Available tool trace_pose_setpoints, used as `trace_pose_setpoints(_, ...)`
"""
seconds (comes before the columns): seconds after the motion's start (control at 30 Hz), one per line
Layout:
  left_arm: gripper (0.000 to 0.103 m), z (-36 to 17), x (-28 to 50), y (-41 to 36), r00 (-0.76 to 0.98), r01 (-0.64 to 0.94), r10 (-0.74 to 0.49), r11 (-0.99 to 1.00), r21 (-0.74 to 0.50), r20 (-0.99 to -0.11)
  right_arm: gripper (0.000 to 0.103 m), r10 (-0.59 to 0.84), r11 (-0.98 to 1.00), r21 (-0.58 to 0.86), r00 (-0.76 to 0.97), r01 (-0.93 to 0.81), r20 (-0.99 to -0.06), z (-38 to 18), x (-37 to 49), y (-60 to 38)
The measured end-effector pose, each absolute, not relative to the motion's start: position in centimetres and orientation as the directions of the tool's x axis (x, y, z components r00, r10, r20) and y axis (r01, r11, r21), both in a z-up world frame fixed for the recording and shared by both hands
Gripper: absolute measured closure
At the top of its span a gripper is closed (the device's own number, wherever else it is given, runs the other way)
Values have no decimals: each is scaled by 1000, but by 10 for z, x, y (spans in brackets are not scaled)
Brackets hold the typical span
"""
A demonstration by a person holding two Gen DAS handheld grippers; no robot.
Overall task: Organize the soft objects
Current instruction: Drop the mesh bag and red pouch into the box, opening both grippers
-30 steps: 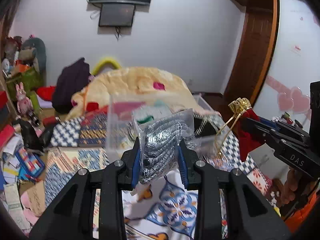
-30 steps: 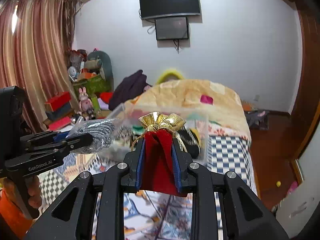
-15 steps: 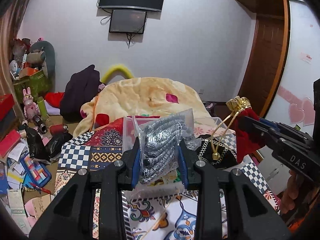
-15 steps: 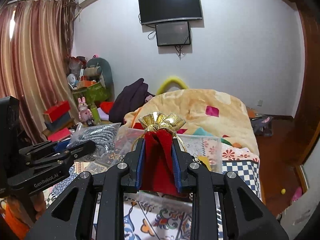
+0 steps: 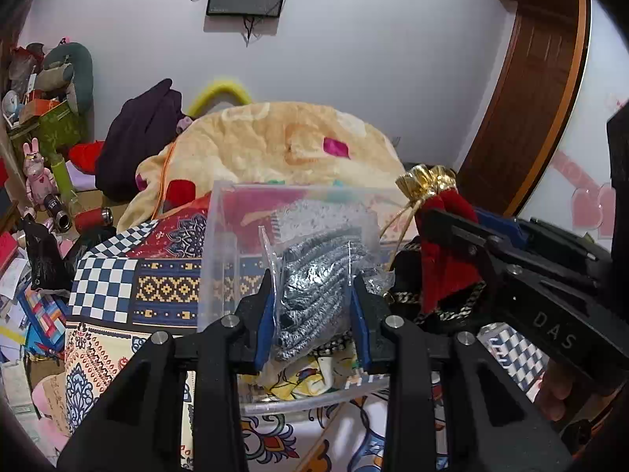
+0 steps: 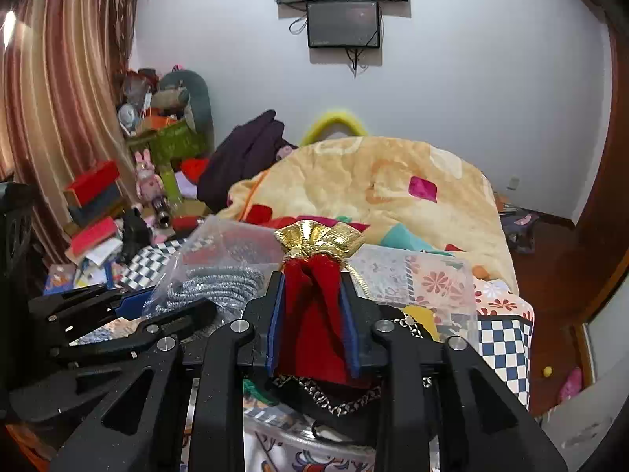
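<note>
Both grippers are full right now. The left gripper (image 5: 312,306) has its blue pads squeezed onto a clear plastic bag of silvery-grey cord (image 5: 318,279), and the bag bulges up between the fingers. The right gripper (image 6: 312,314) is clamped on a red velvet pouch (image 6: 314,314) with a gold ruffled top, held upright, gold part poking out above the fingertips. Both things are hanging right over a clear plastic bin (image 5: 220,244) that sits on a patchwork bedspread (image 5: 118,287) with blue-and-white checks. In the left wrist view the bag is inside the bin's outline, low over the stuff already in there, which looks like yellowish fabric and something black with a gold chain trim, though it's hard to make out. From that side the pouch is just to the right of the bag, close but not touching. Behind the bin there's a big peach blanket (image 6: 373,181) heaped on the bed.
</note>
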State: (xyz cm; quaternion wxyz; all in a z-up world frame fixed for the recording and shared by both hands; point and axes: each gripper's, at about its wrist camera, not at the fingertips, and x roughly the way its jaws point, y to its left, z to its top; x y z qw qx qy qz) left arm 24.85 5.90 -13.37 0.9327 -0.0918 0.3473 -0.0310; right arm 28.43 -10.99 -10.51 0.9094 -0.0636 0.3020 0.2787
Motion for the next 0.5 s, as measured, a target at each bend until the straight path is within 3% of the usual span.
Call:
trace_pose_setpoints(0.07, 68, -138, 251, 58, 747, -8, -120, 982, -189, -653, 77, 457, 839, 43, 660, -542, -597, -109, 286, -109)
trace_pose_setpoints(0.13, 60, -142, 253, 57, 733, 0, -131, 981, -192, -668, 71, 452, 838, 42, 650, -544, -610, -111, 285, -109)
trace_pose_setpoints(0.2, 54, -143, 254, 56, 726, 5, -133, 982, -188, -675, 56, 446, 839, 34, 649, -544, -616, -110, 284, -109)
trace_pose_setpoints(0.27, 51, -142, 252, 56, 725, 6, -127, 984, -177, -677, 48, 443, 841, 27, 659, -541, -608, -107, 279, -112)
trace_pose_setpoints(0.5, 44, -114, 225, 55, 770, 33, -131, 986, -166, -625, 42, 471, 836, 41, 677, -547, -566, -85, 266, -130)
